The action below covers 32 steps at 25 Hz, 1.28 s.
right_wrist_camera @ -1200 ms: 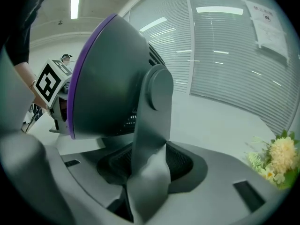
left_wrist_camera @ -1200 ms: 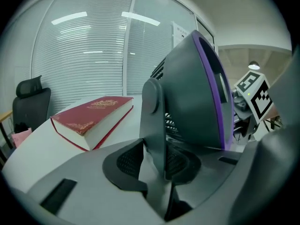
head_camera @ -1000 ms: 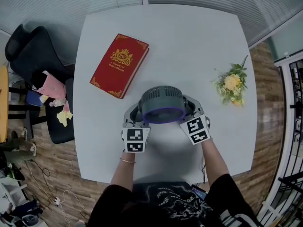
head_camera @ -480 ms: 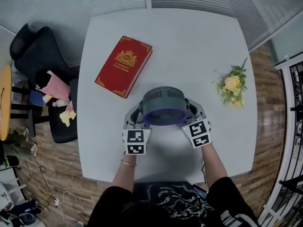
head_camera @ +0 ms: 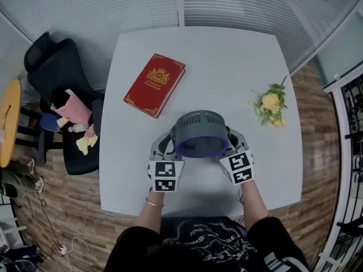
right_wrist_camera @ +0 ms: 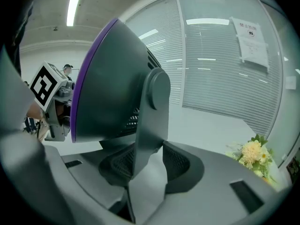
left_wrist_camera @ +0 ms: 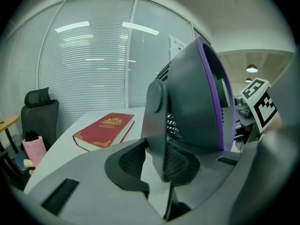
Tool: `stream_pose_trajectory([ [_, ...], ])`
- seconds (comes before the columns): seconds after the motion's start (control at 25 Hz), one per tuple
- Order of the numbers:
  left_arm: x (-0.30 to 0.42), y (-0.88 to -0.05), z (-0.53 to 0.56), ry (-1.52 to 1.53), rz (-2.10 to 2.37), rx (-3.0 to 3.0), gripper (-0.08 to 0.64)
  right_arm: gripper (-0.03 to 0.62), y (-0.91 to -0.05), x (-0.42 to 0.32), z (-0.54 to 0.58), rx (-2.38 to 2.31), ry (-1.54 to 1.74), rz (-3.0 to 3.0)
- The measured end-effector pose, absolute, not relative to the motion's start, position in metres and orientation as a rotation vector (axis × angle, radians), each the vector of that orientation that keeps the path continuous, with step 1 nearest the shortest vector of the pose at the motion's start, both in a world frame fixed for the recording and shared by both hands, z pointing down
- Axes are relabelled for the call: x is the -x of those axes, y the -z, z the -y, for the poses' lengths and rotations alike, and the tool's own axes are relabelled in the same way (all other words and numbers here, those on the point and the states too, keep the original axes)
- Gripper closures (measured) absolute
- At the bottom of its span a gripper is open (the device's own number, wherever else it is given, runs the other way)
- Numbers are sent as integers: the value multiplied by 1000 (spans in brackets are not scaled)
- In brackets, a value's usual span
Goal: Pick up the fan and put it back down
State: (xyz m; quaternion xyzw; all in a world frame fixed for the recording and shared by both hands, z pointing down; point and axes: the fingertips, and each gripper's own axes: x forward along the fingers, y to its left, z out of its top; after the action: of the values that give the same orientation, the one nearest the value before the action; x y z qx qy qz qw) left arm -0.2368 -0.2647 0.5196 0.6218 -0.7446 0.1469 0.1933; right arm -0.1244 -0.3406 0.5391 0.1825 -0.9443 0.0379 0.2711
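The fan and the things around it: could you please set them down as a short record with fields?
Fan: grey, purple rim, held at both side arms
Left gripper: shut on the fan's left arm
Right gripper: shut on the fan's right arm
Book: red, closed, flat on the table
Flowers: yellow, near the table's right edge

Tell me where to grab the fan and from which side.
Take the fan by its two flat side uprights, one from each side. The round housing is too wide for a tool; the uprights are thin and flat. The left tool and right tool each clamp one now.
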Motion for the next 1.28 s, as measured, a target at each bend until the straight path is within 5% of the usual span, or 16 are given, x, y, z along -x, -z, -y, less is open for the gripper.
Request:
stream_pose_trajectory([
  [1.28, 206, -443, 53, -414, 2028, -1846, 483, 437, -467, 84, 115, -636, -121, 2496],
])
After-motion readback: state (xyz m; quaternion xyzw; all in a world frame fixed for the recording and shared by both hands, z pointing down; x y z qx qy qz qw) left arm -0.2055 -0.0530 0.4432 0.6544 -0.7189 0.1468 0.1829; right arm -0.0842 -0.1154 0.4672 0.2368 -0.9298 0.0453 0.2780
